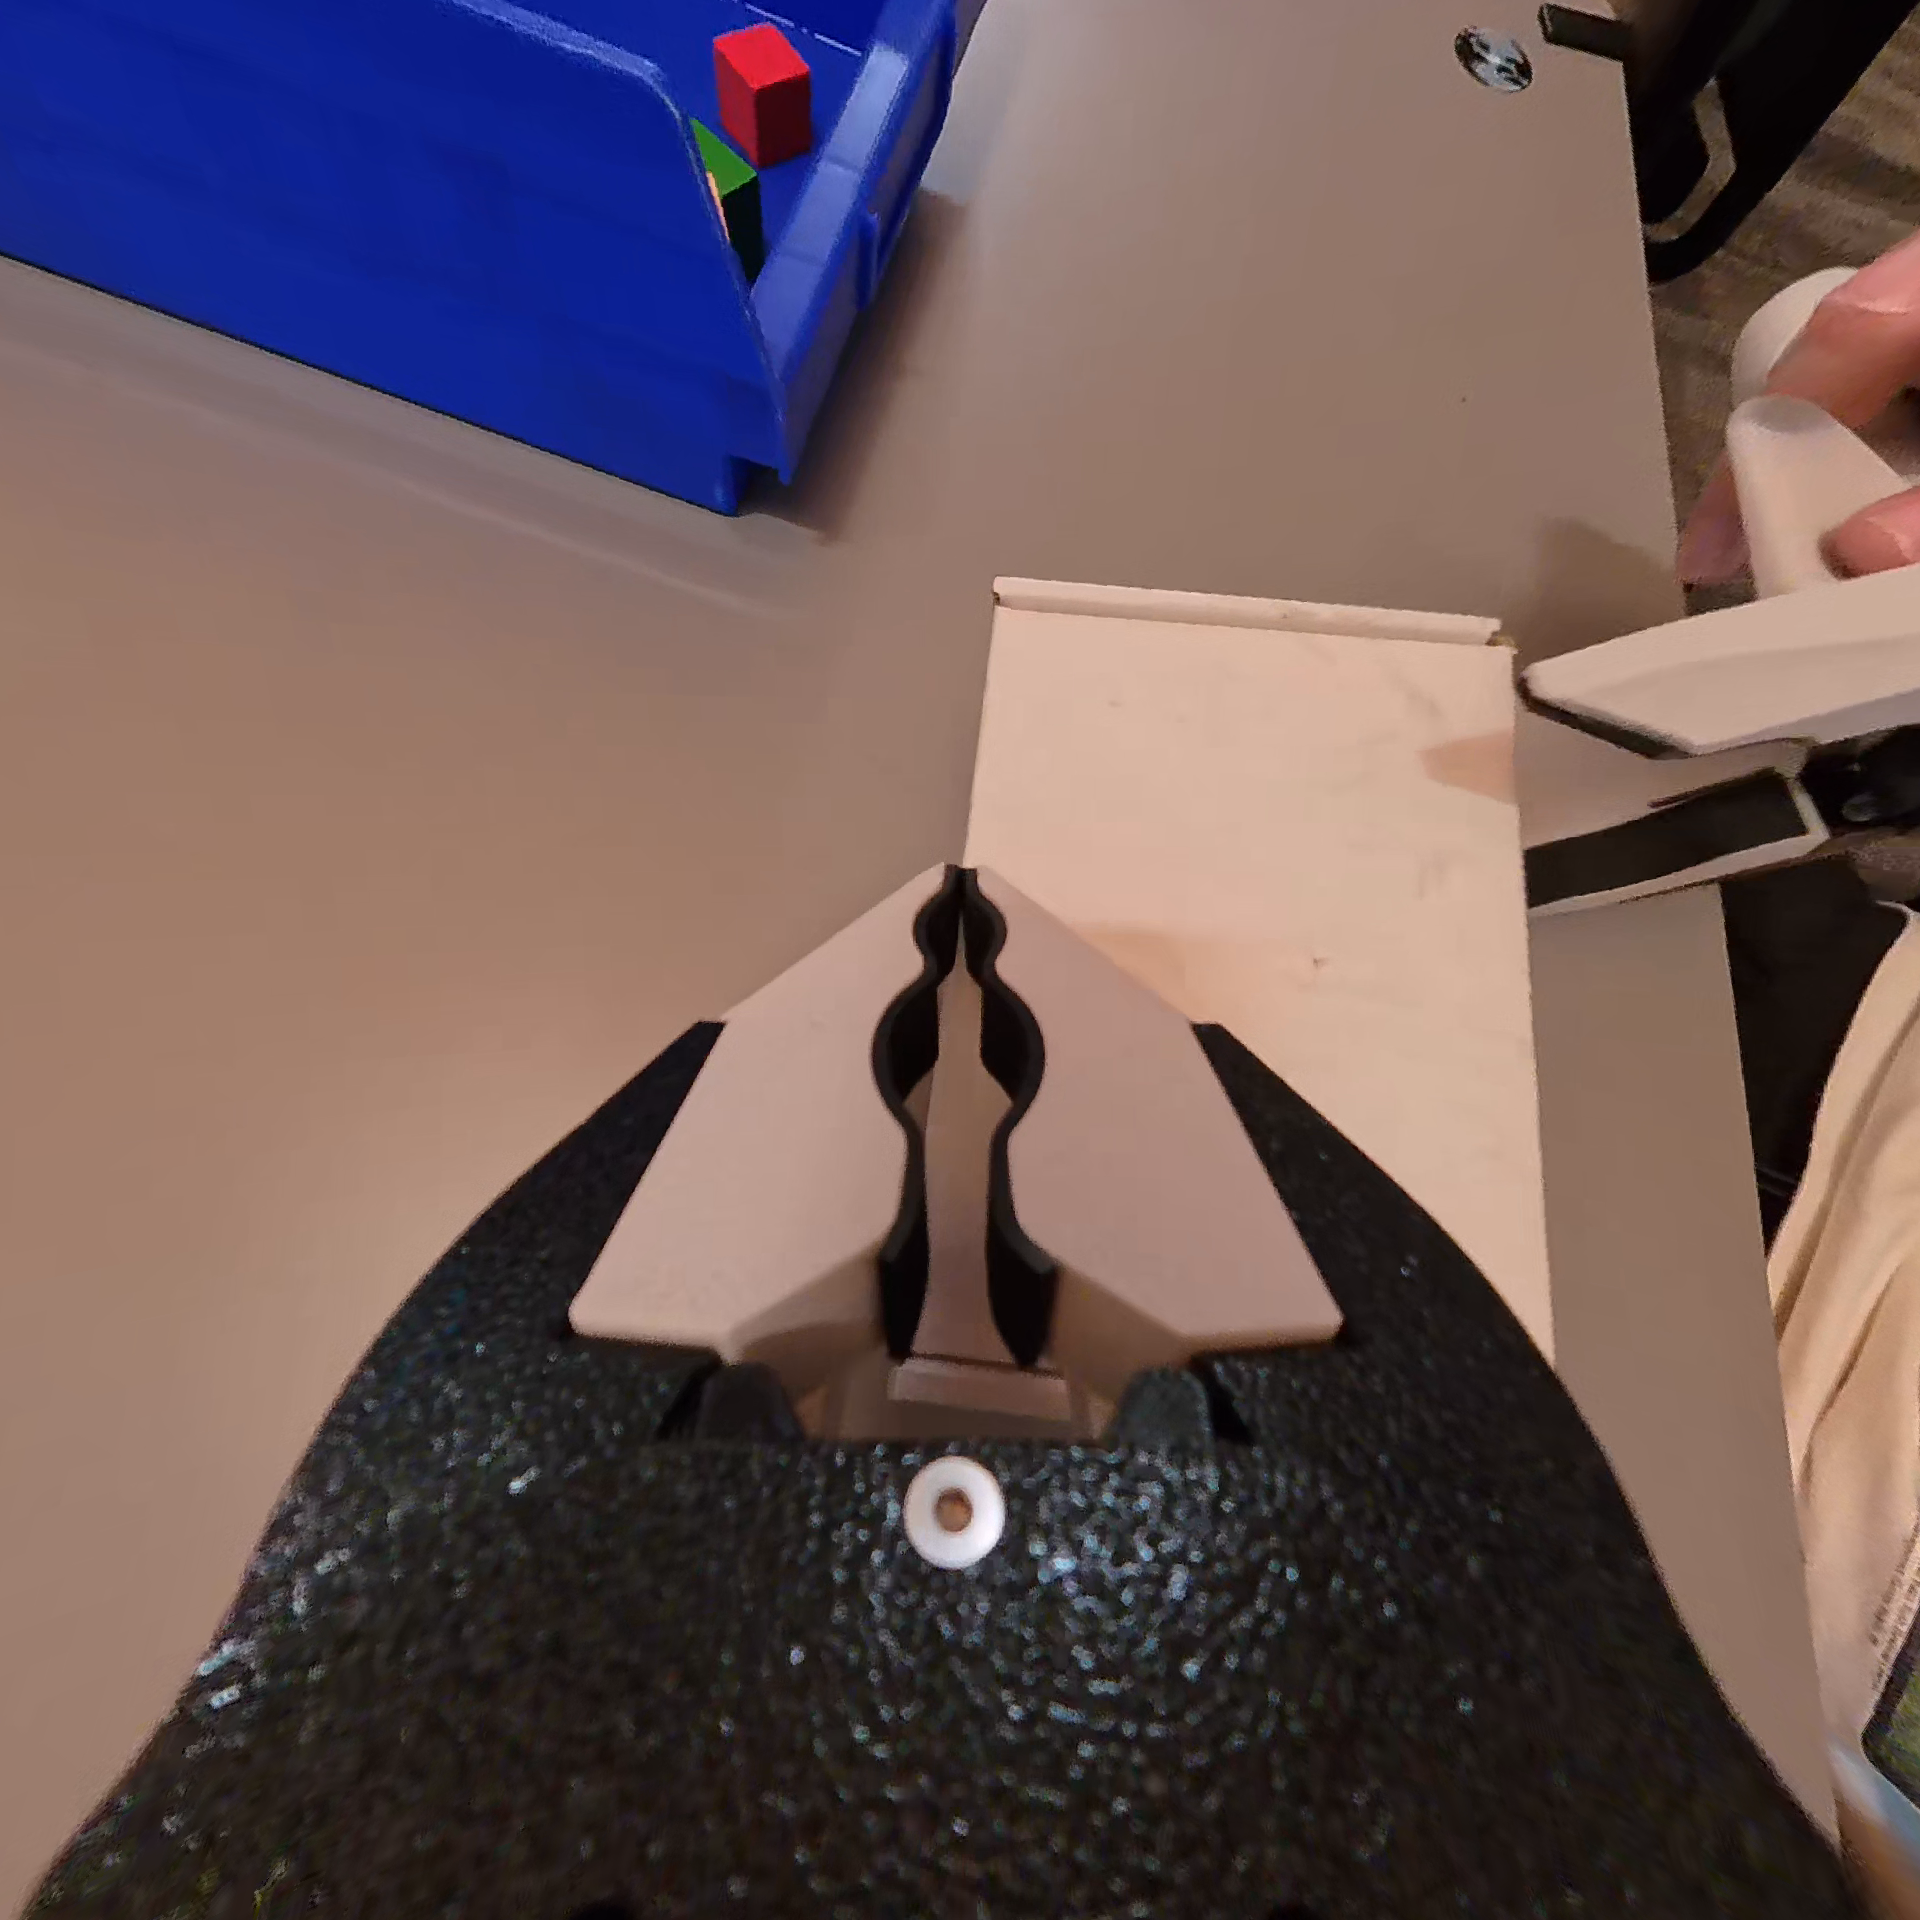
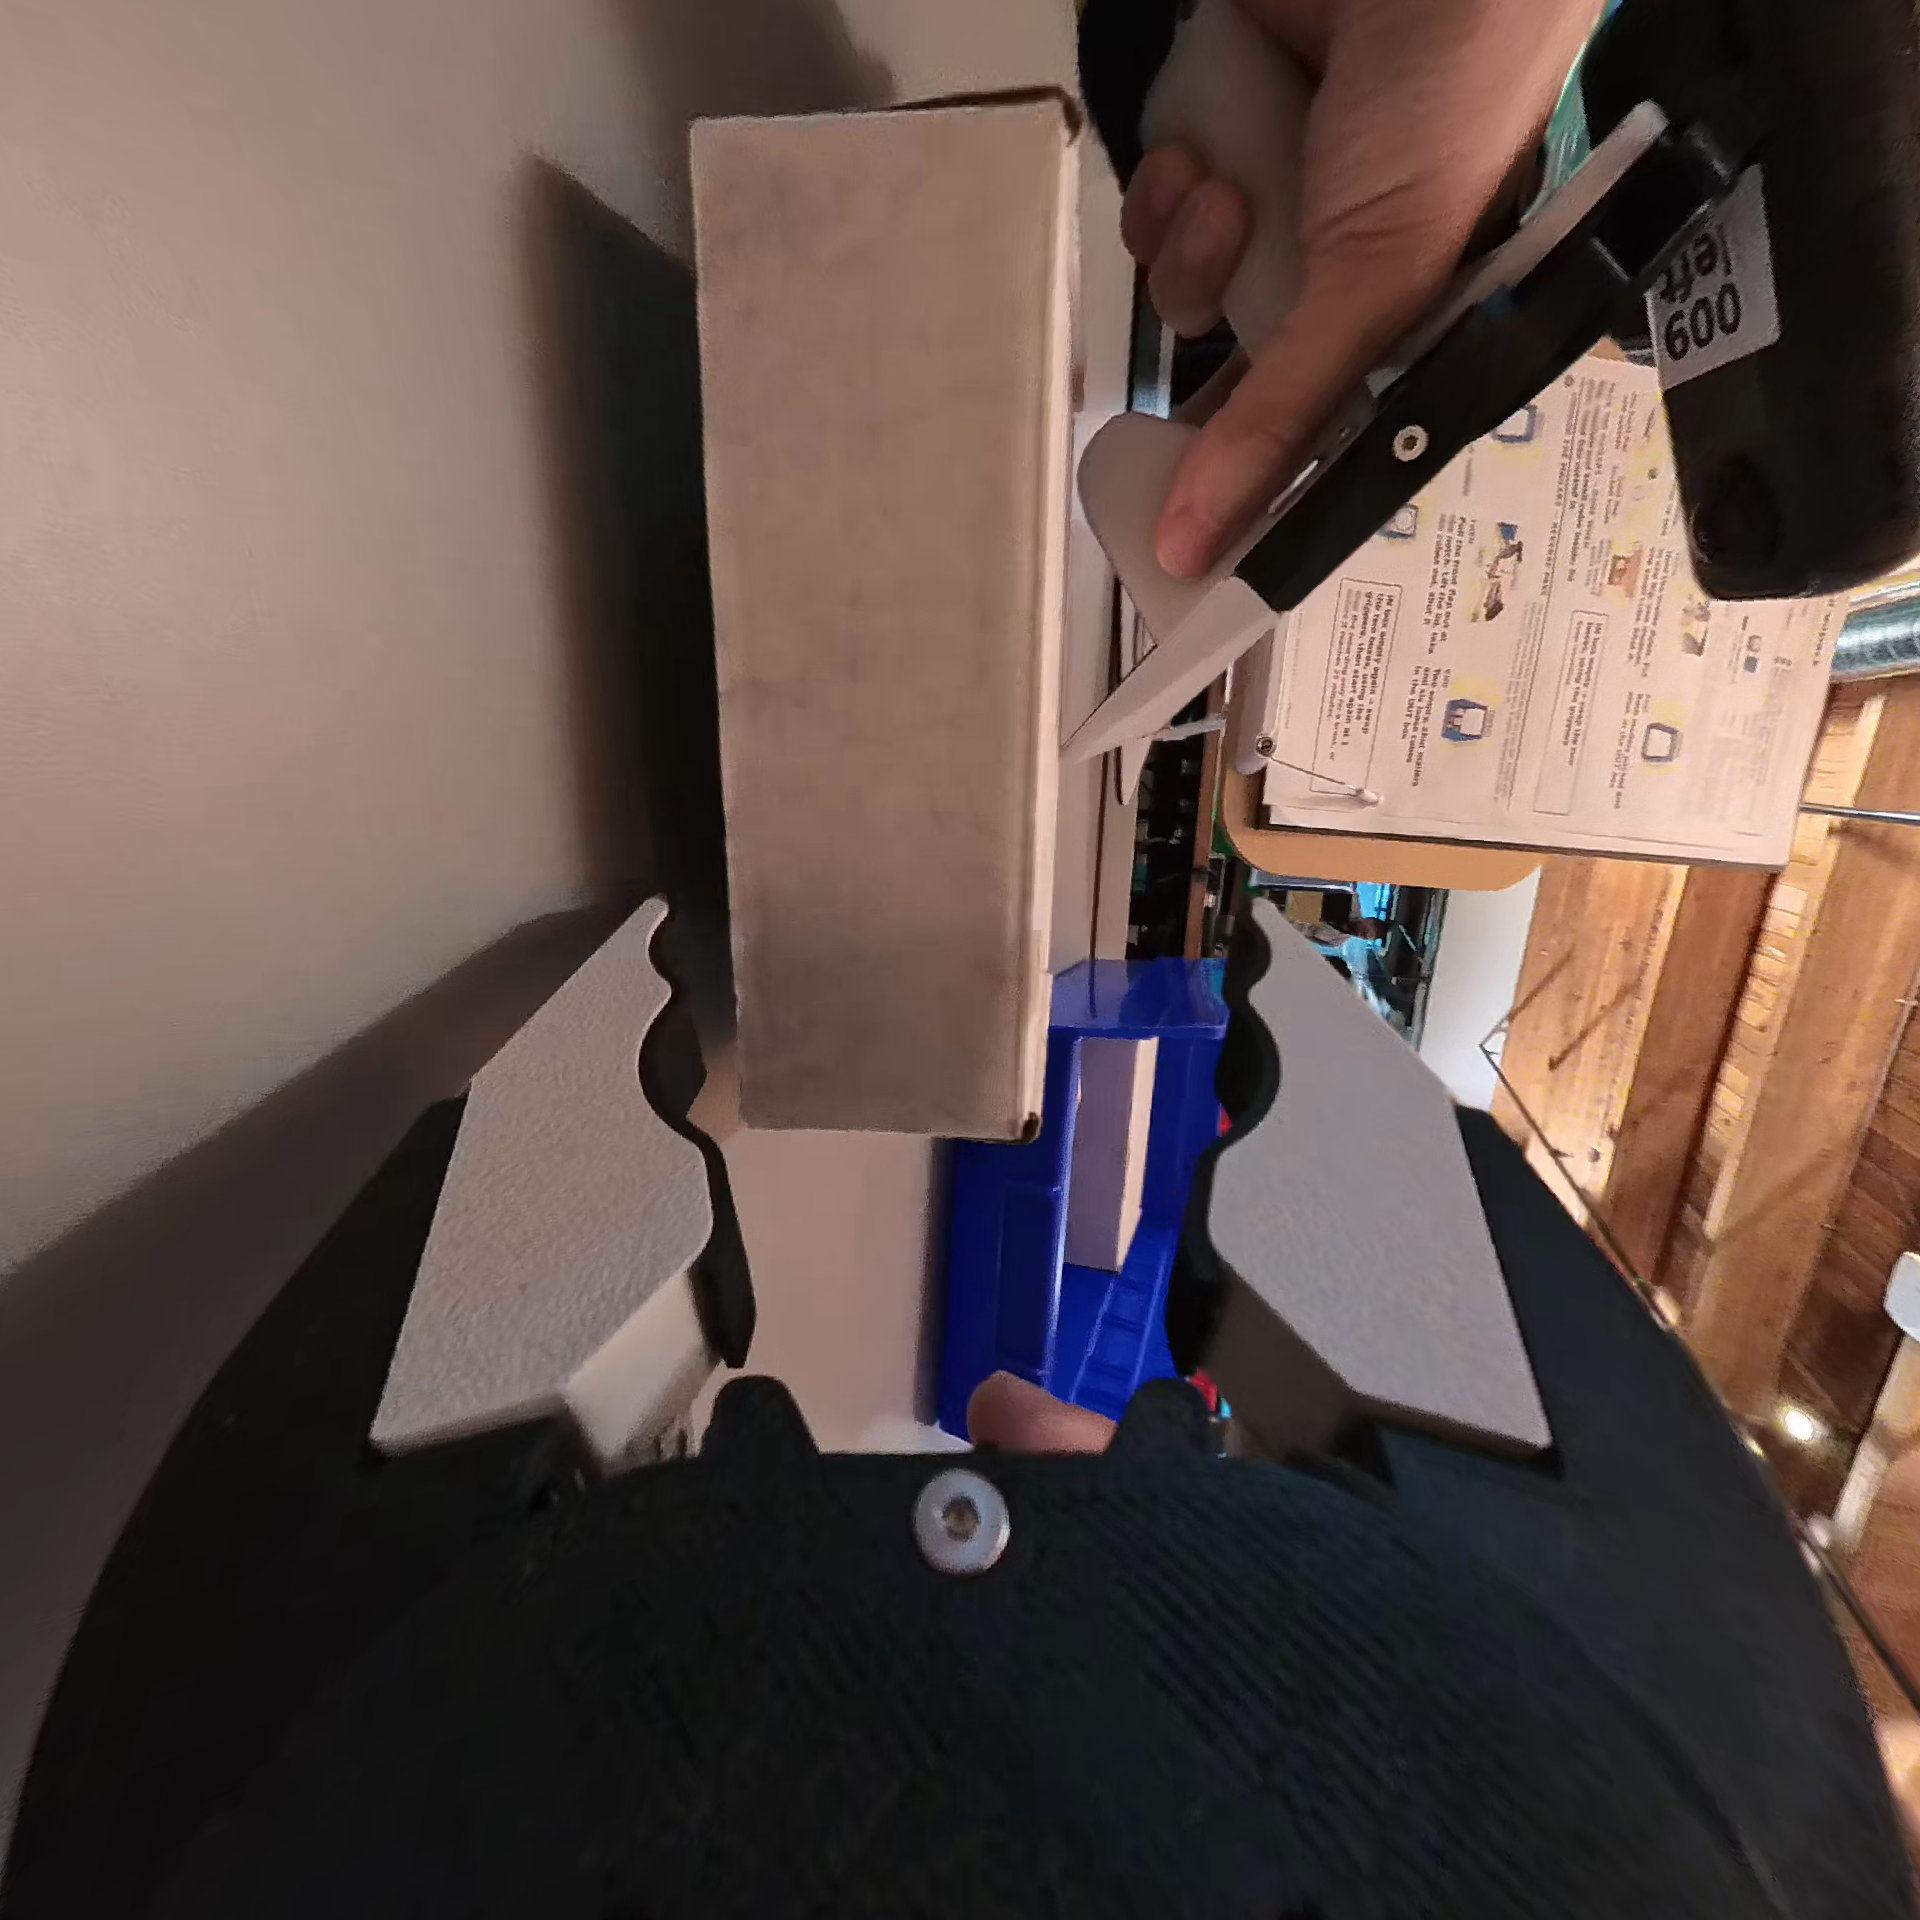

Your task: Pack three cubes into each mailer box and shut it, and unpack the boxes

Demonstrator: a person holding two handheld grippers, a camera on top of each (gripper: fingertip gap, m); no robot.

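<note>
Filling the bottom of the left wrist view, the left gripper (image 1: 961, 883) has its two pale fingers pressed together at the tips, nothing caught between them, and those tips sit over the near left part of the mailer box (image 1: 1247, 883). The box is shut: a flat, pale cardboard lid, faintly scuffed and smudged, with a folded edge running along its far end. It lies on the grey-beige table (image 1: 416, 779) at centre right of that frame. At the box's right edge the right gripper (image 1: 1538, 769) reaches in from the side, one white finger just above the lid's rim, the other lower beside the box wall. A hand (image 1: 1860, 416) grips its handle at the upper right.

In the right wrist view, which is turned on its side, the right gripper (image 2: 961, 935) stands wide open, and the box (image 2: 883, 623) runs up the middle of the frame with its near end between the fingertips; I cannot tell whether either finger touches it.

Farther off, in the upper left of the left wrist view, a blue bin (image 1: 416, 208) holds a red cube (image 1: 762, 94) and a green cube (image 1: 727, 171) behind its wall.
</note>
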